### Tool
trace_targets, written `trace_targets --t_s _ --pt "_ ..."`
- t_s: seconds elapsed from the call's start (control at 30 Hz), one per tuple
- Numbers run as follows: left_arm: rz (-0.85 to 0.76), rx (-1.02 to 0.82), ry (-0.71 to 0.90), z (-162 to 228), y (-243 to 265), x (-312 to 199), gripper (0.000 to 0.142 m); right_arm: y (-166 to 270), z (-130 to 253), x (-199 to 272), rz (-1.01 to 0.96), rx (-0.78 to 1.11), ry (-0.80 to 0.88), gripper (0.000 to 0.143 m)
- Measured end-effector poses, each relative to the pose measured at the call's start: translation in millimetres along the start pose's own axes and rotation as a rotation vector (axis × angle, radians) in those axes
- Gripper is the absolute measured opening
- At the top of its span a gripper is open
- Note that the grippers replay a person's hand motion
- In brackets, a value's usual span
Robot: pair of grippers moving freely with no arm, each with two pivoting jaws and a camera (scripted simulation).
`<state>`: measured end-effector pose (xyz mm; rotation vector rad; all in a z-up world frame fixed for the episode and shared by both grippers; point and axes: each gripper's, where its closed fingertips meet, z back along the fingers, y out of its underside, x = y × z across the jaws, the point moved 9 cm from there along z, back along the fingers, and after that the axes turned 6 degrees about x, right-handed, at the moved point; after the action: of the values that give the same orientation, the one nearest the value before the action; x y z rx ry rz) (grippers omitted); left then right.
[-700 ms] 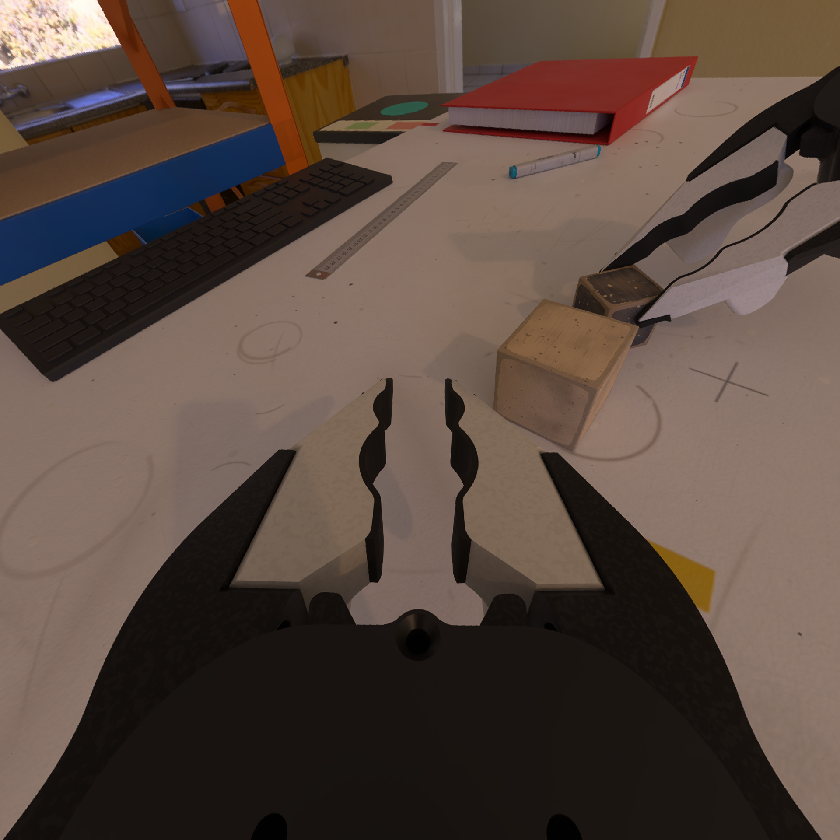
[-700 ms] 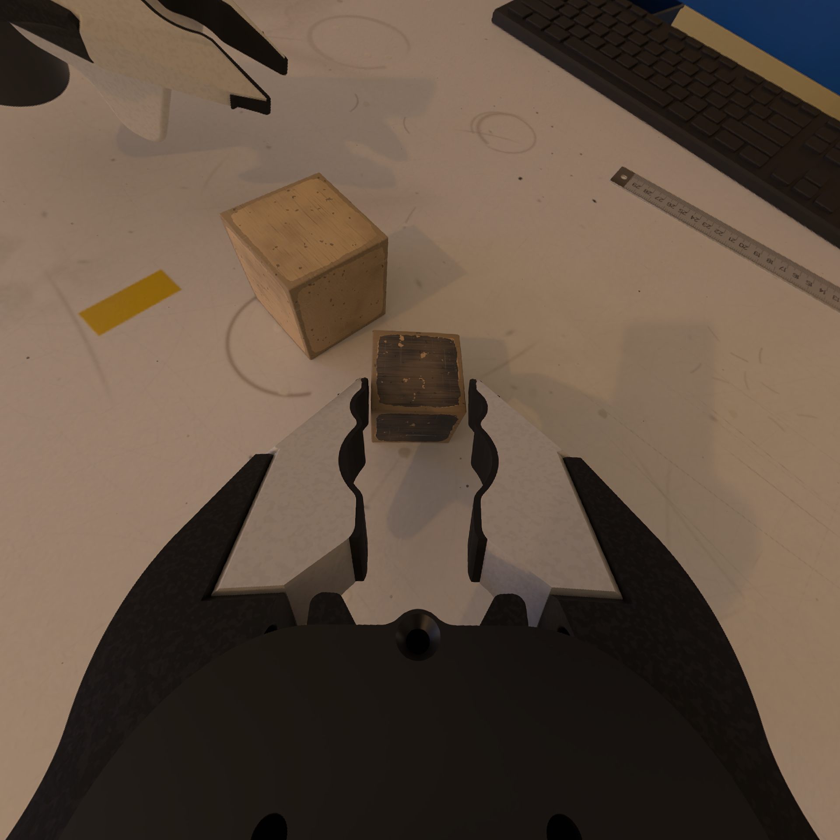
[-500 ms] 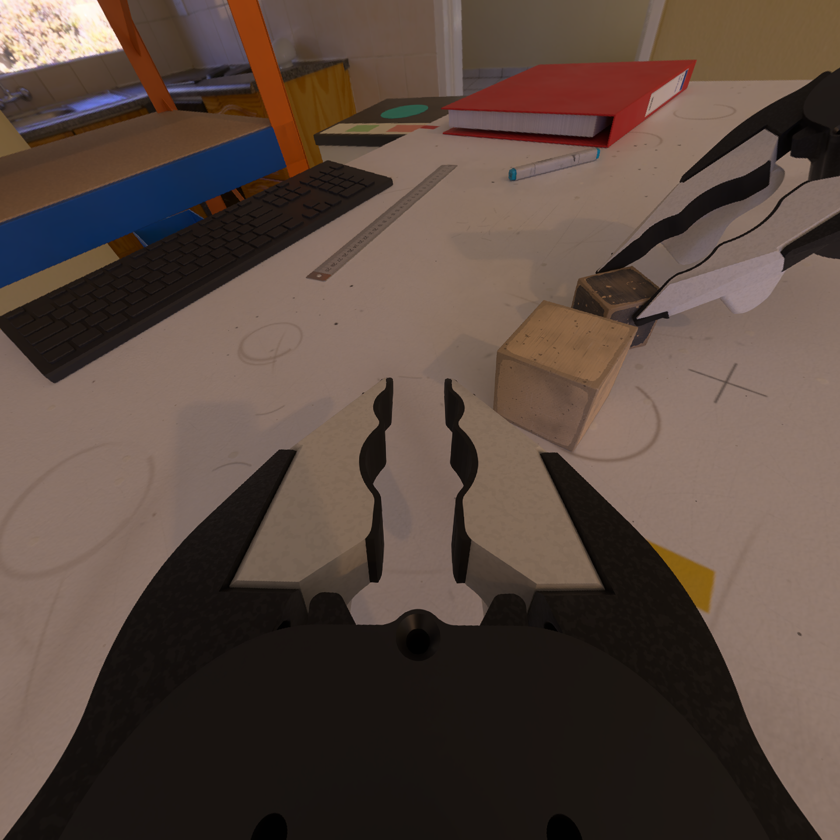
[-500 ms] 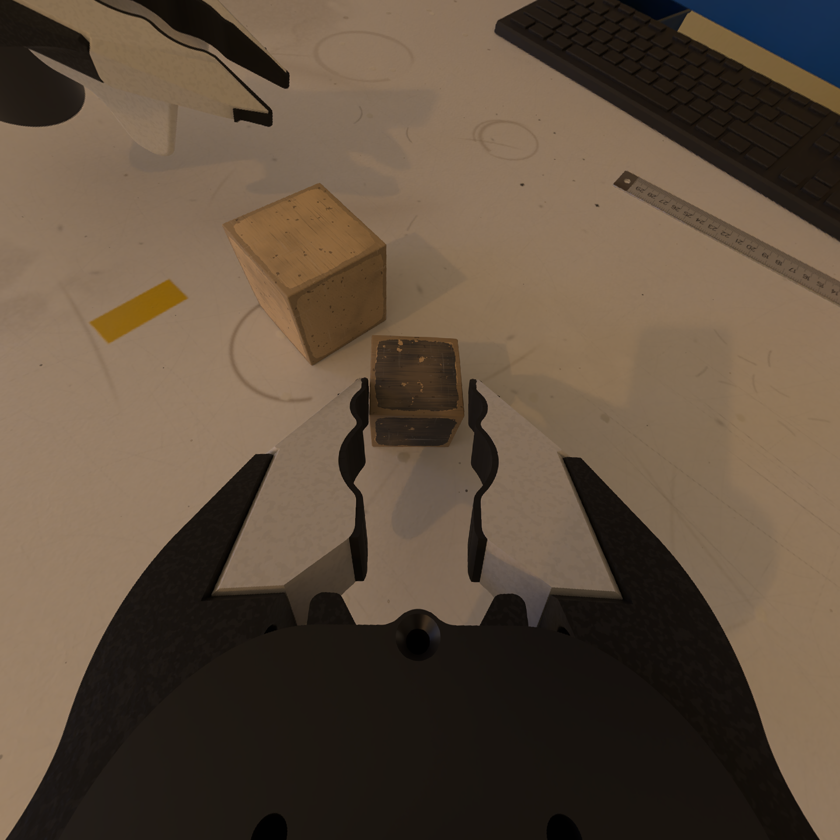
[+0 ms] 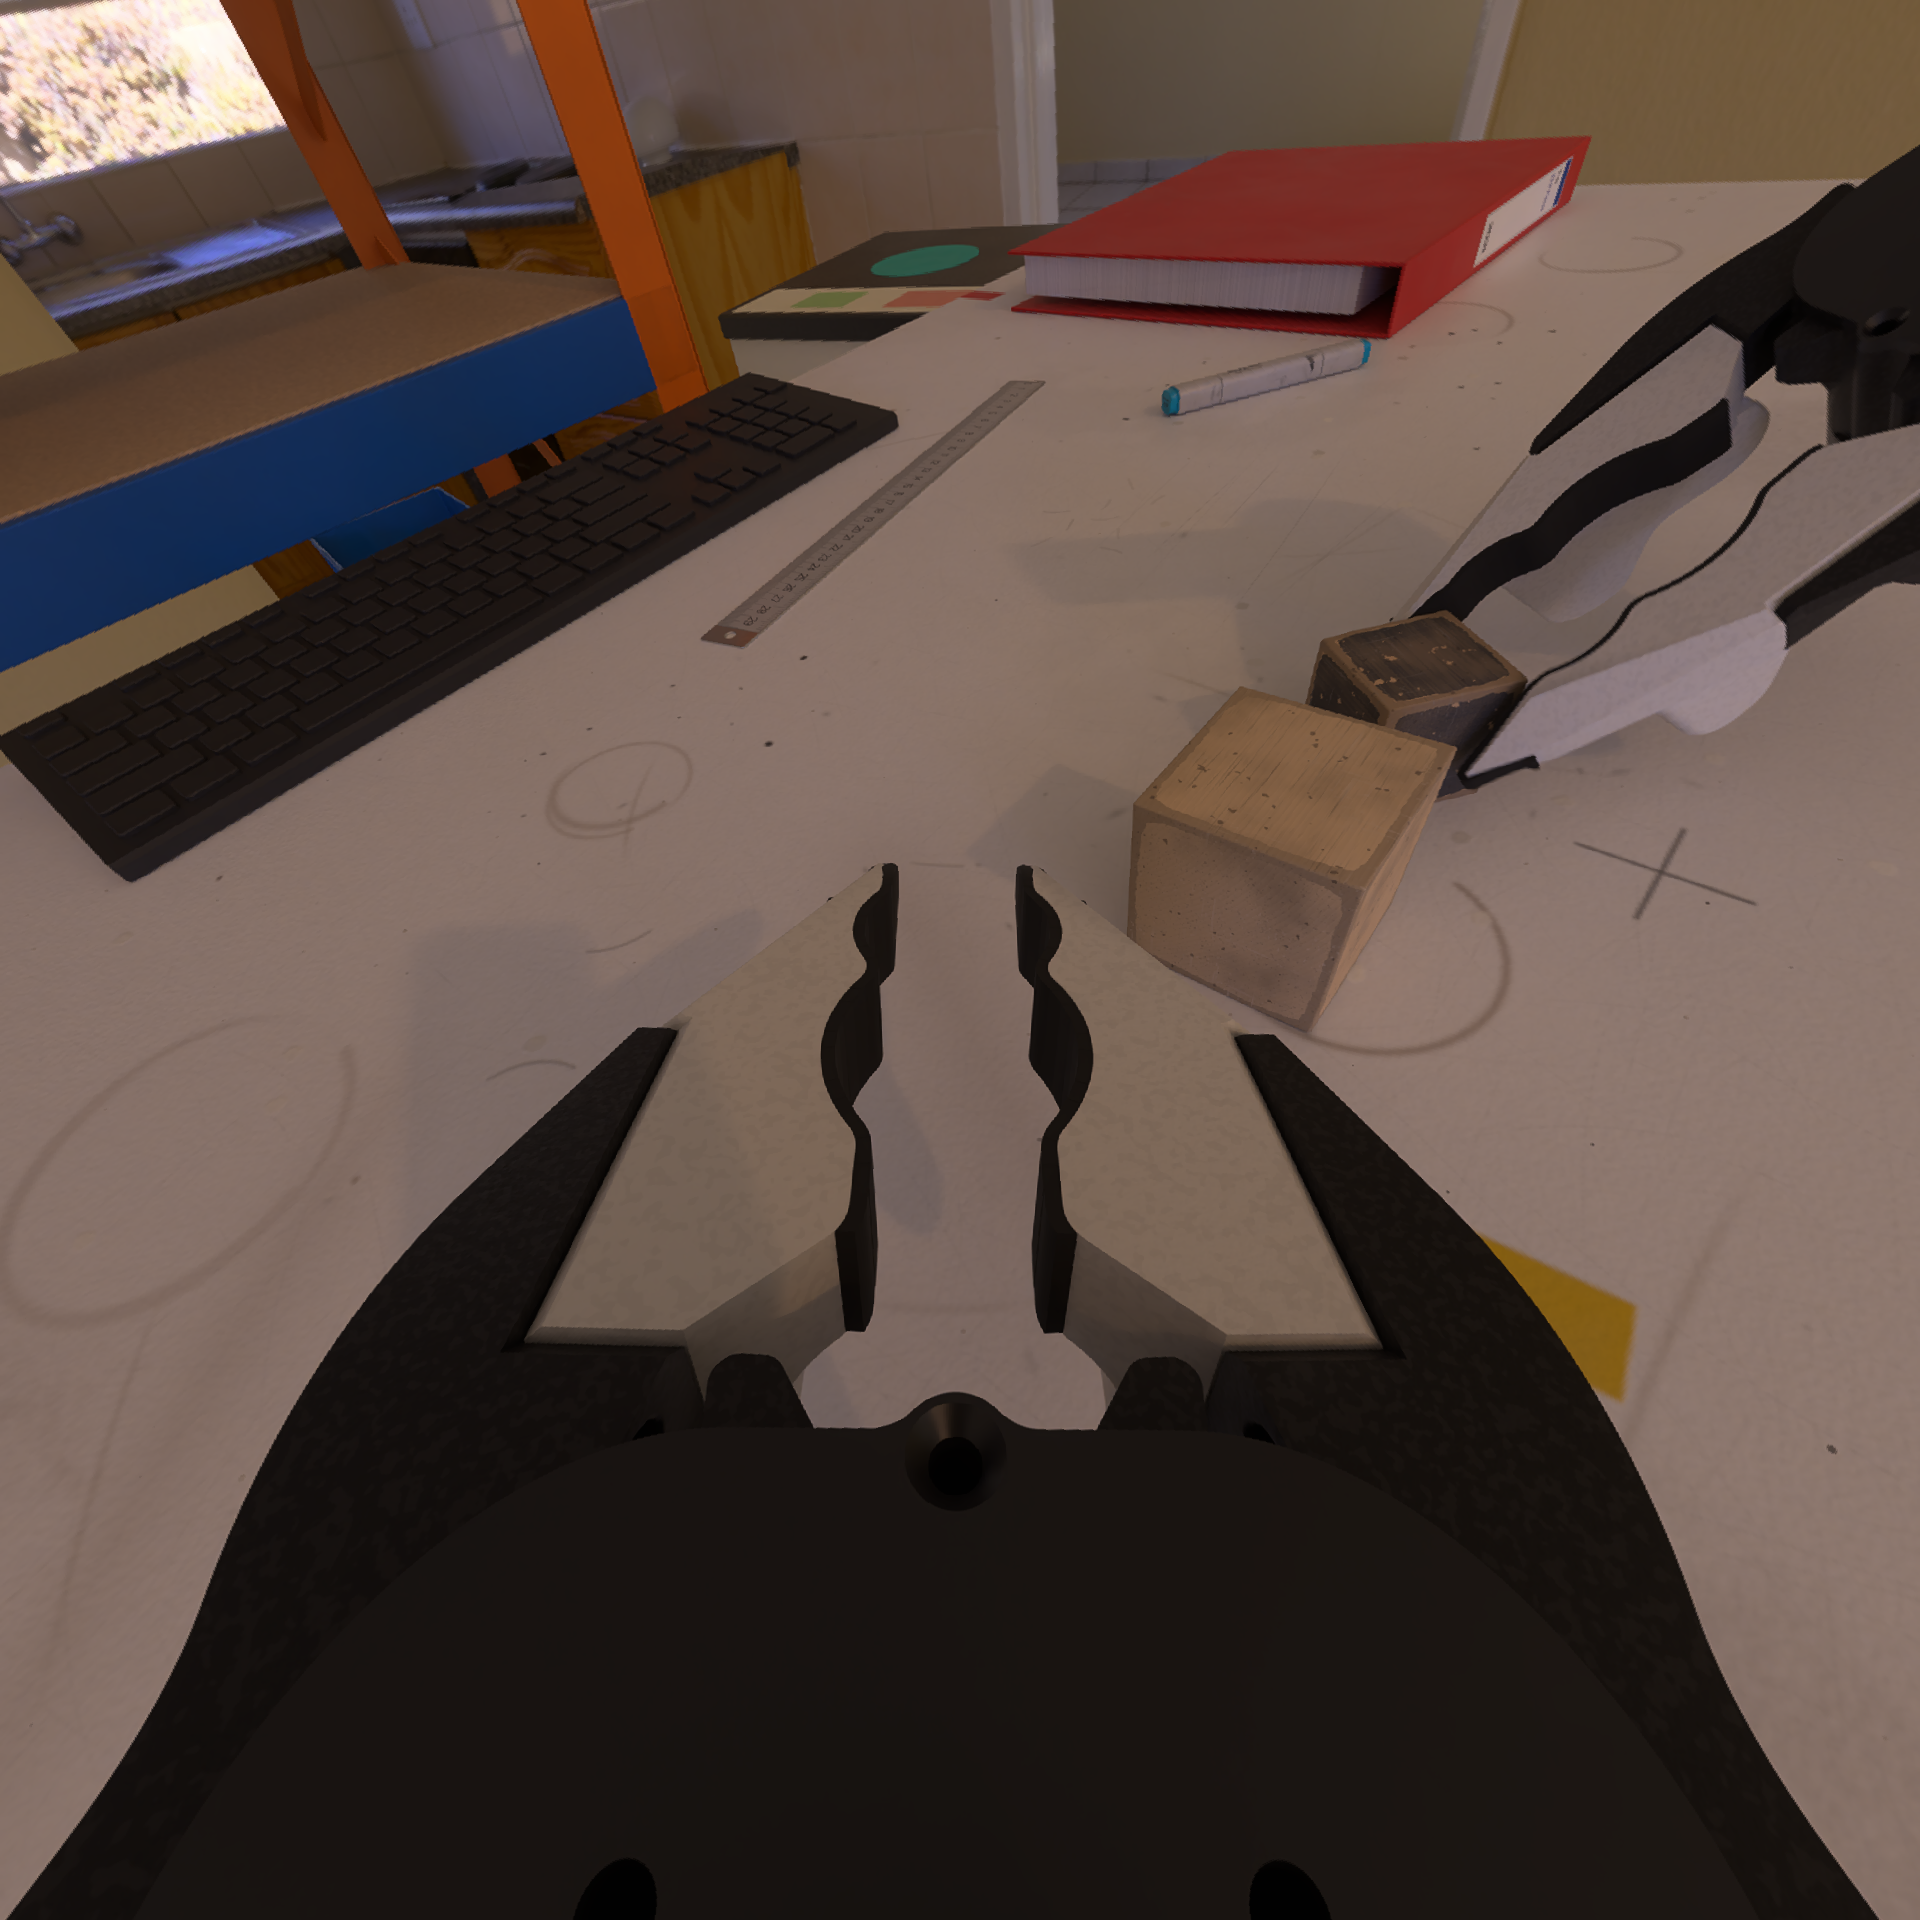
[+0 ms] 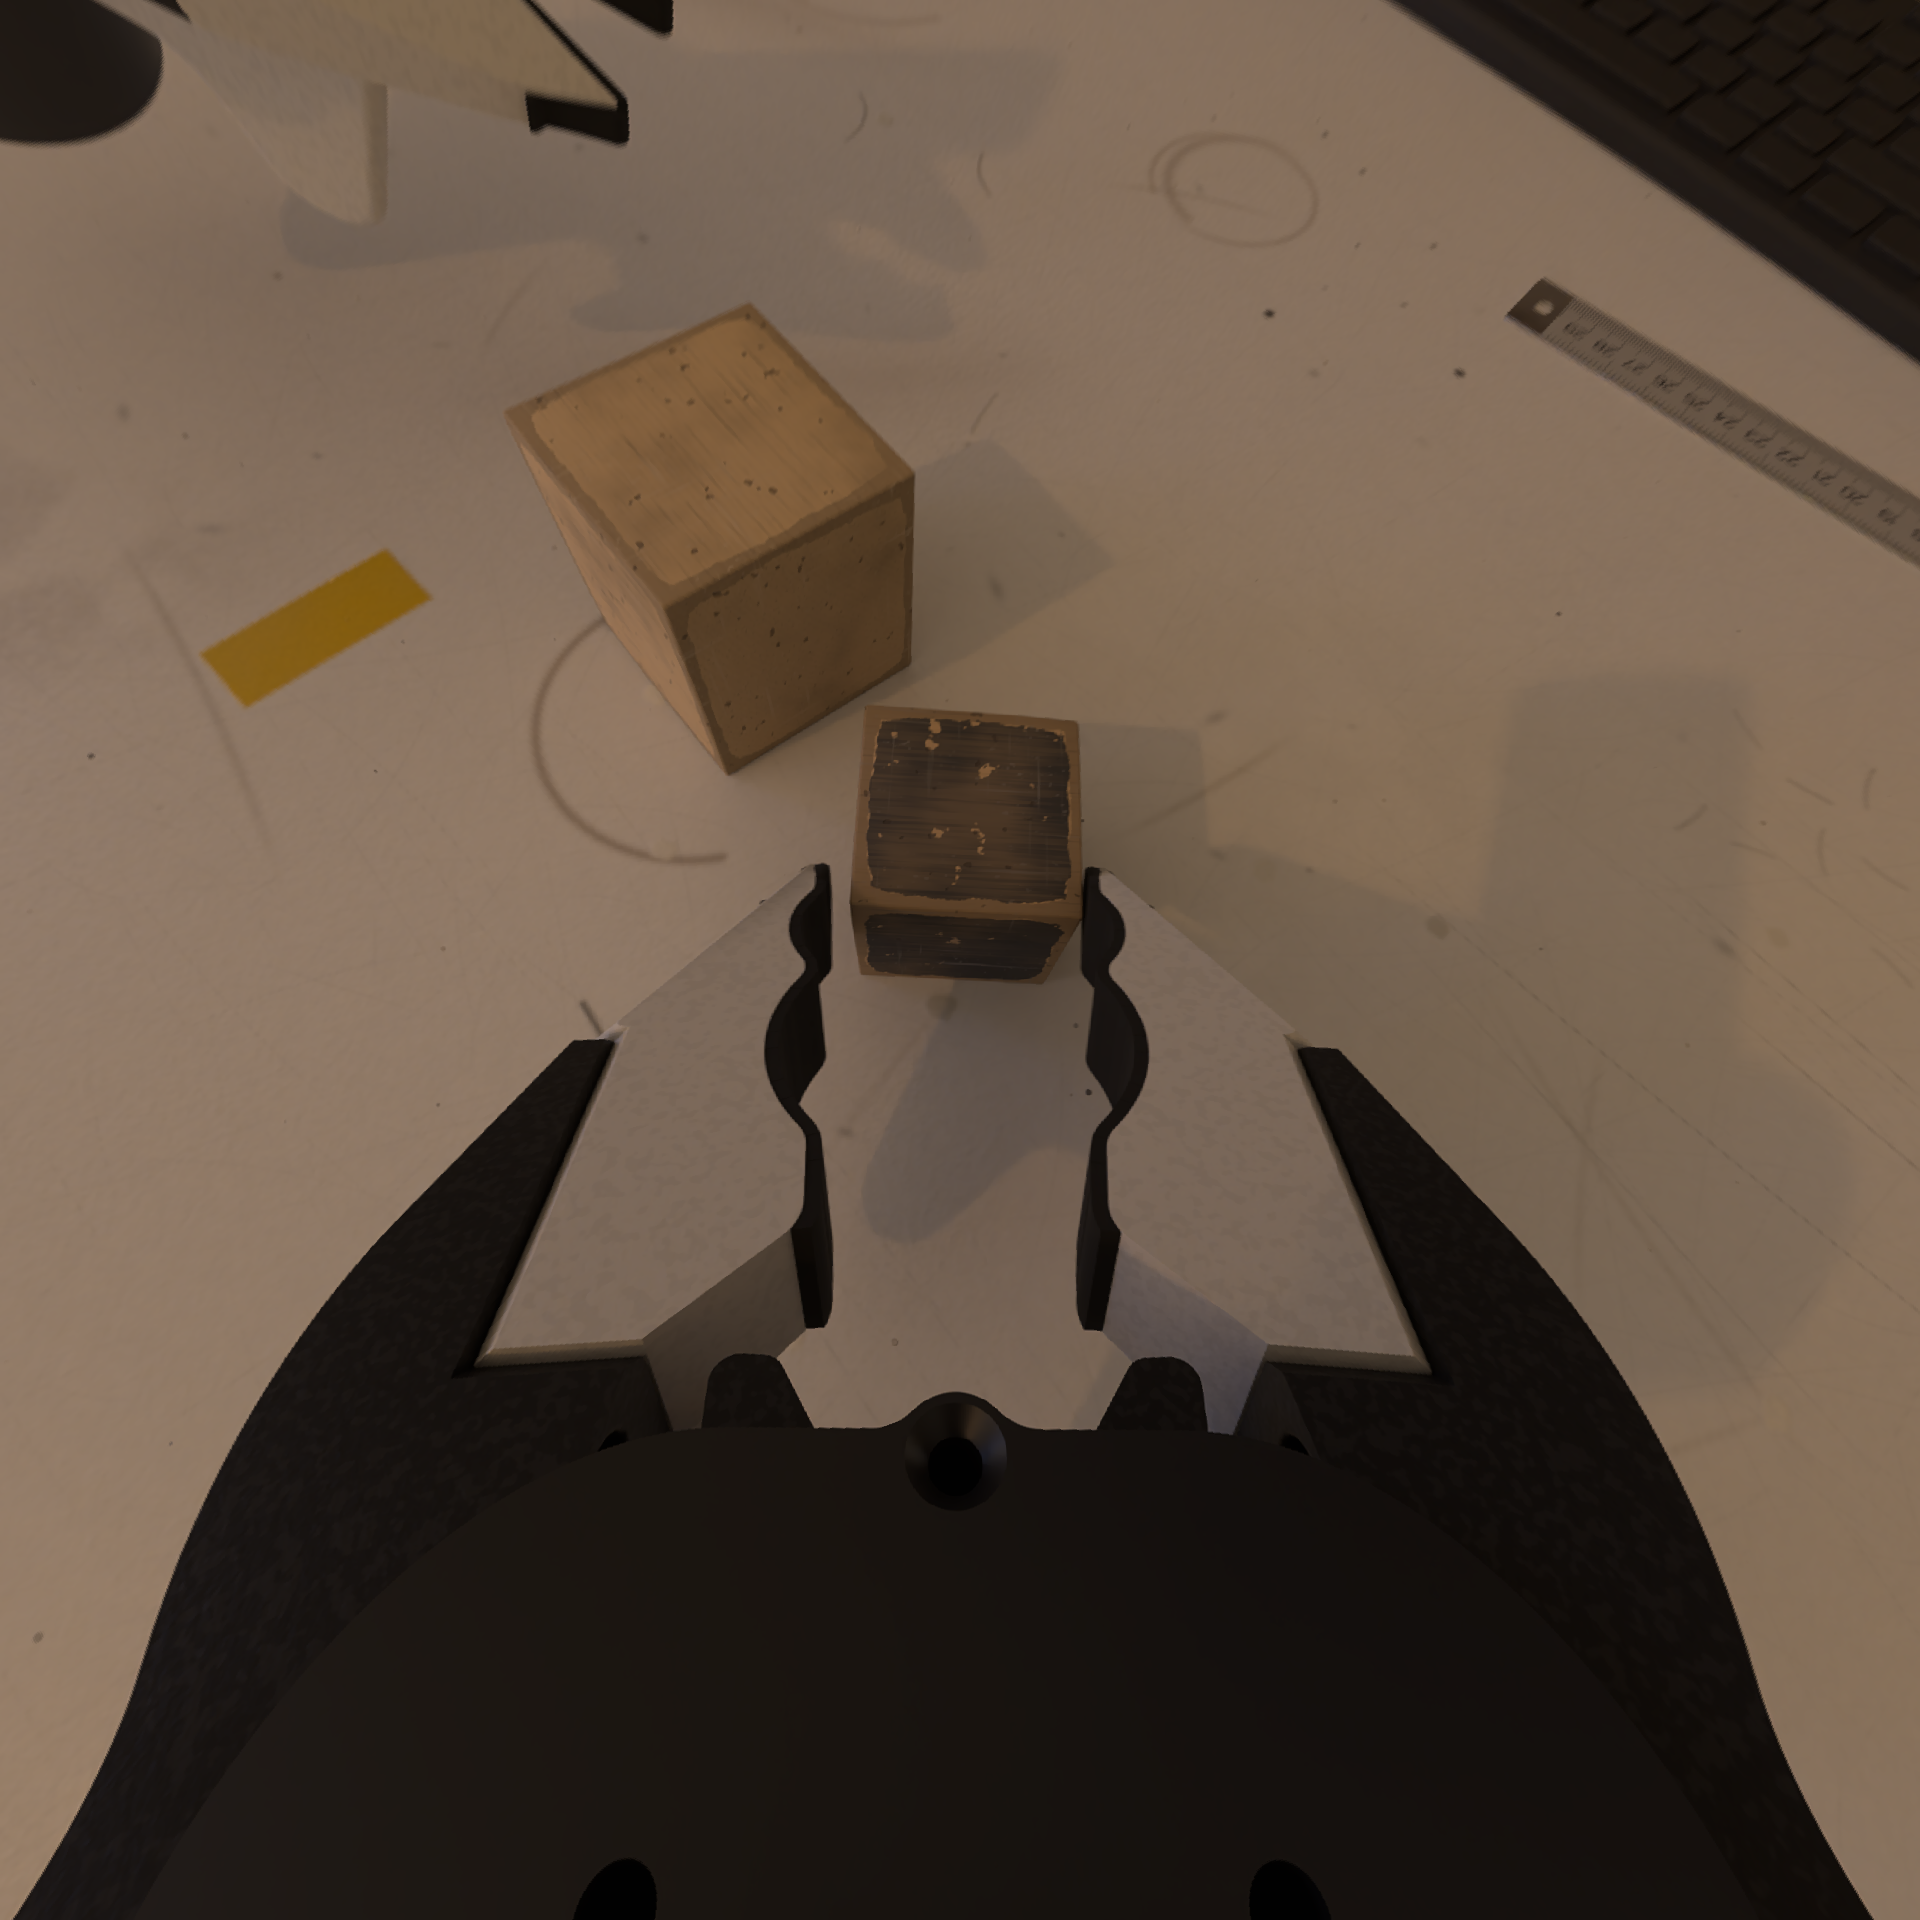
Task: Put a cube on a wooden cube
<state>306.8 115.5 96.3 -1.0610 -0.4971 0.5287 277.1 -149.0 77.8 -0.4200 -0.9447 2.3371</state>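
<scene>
A light wooden cube [image 5: 1278, 831] stands on the white table; it also shows in the right wrist view [image 6: 717, 499]. A smaller dark, worn cube [image 6: 966, 810] sits just beside it, also visible in the left wrist view [image 5: 1403, 670]. My right gripper [image 6: 956, 878] is open, low over the table, its fingertips on either side of the dark cube's near end. My left gripper [image 5: 956, 878] is open and empty, left of the wooden cube and short of it. One of its fingers [image 6: 561, 104] shows at the top left of the right wrist view.
A black keyboard [image 5: 447, 582] and a steel ruler [image 5: 883, 509] lie to the left. A marker [image 5: 1262, 376], a red binder [image 5: 1299, 229] and a dark book [image 5: 883, 286] lie farther back. A blue shelf [image 5: 260, 436] stands at the left edge. Yellow tape [image 6: 312, 623] marks the table.
My right gripper has dropped a little closer to the table at the dark cube, so both cubes look larger in its view. Its jaws keep the same gap. The left gripper has not moved.
</scene>
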Motion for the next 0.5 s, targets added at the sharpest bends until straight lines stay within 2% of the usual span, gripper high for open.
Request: trace_targets --t_s 0.07,0.13,0.27,0.5 --pt "0.000 0.001 0.000 -0.2 0.0 0.0 0.022 0.1 -2.6 0.9 0.007 0.030 -0.004 0.055" --pt "0.000 0.004 0.001 -0.5 0.0 0.1 0.023 0.0 -4.1 0.7 0.002 0.041 0.004 0.057" --pt "0.000 0.009 0.002 -1.1 0.0 0.2 0.022 -0.4 -5.0 -1.1 -0.017 0.043 0.005 0.045" --pt "-0.005 0.011 0.001 -1.8 -0.2 -0.1 0.022 -1.1 -4.2 -4.2 -0.044 0.018 -0.034 0.045"
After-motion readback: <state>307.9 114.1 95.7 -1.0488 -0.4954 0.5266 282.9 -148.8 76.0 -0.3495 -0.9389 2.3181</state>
